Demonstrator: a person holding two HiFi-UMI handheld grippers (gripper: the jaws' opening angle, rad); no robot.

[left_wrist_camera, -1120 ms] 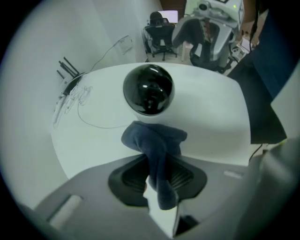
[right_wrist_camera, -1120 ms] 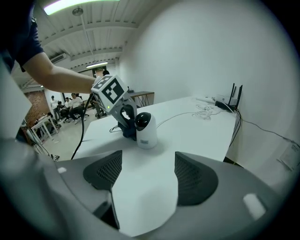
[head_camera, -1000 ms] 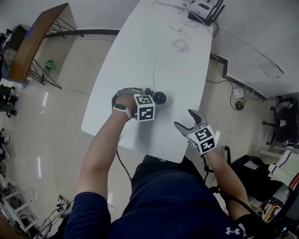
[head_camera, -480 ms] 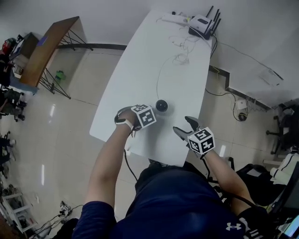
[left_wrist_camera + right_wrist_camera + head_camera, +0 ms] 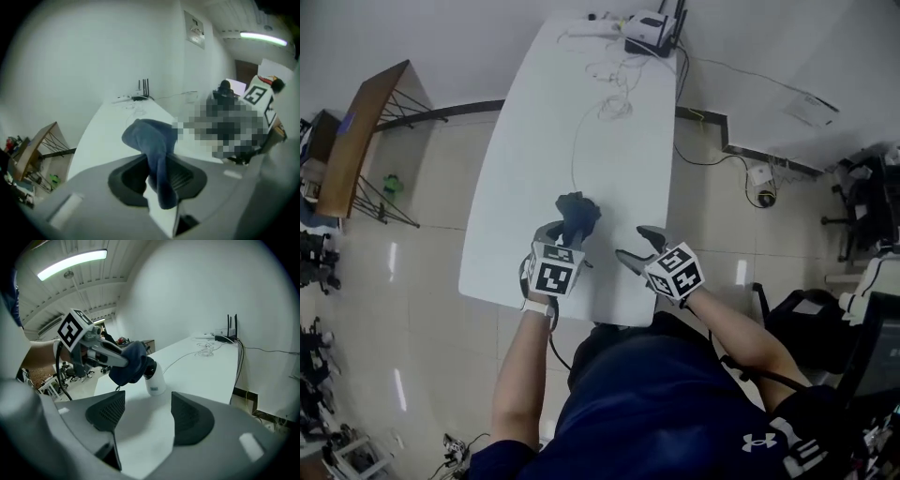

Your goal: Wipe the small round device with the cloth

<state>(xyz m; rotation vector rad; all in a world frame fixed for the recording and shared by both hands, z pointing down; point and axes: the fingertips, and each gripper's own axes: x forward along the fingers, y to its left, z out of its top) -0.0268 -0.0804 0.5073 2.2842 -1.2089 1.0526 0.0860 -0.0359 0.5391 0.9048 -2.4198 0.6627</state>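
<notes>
The small round device [image 5: 155,379], white with a black top, stands on the white table [image 5: 516,187]. A dark blue cloth [image 5: 577,215] lies against its top and hides it in the head view. My left gripper [image 5: 566,232] is shut on the cloth [image 5: 157,154], which bunches out ahead of the jaws. From the right gripper view the cloth [image 5: 131,363] covers the device's upper left side. My right gripper [image 5: 636,244] hovers just right of the device, open, with nothing between its jaws, which have just been closing a little.
A thin white cable [image 5: 578,122] runs from the device to the table's far end, where a router [image 5: 652,26] with antennas and more coiled wire sit. A wooden desk [image 5: 352,141] stands on the tiled floor to the left.
My left gripper has lifted and rolled, bringing the cloth from beside the device onto its top. The right gripper has stayed near the table's front right.
</notes>
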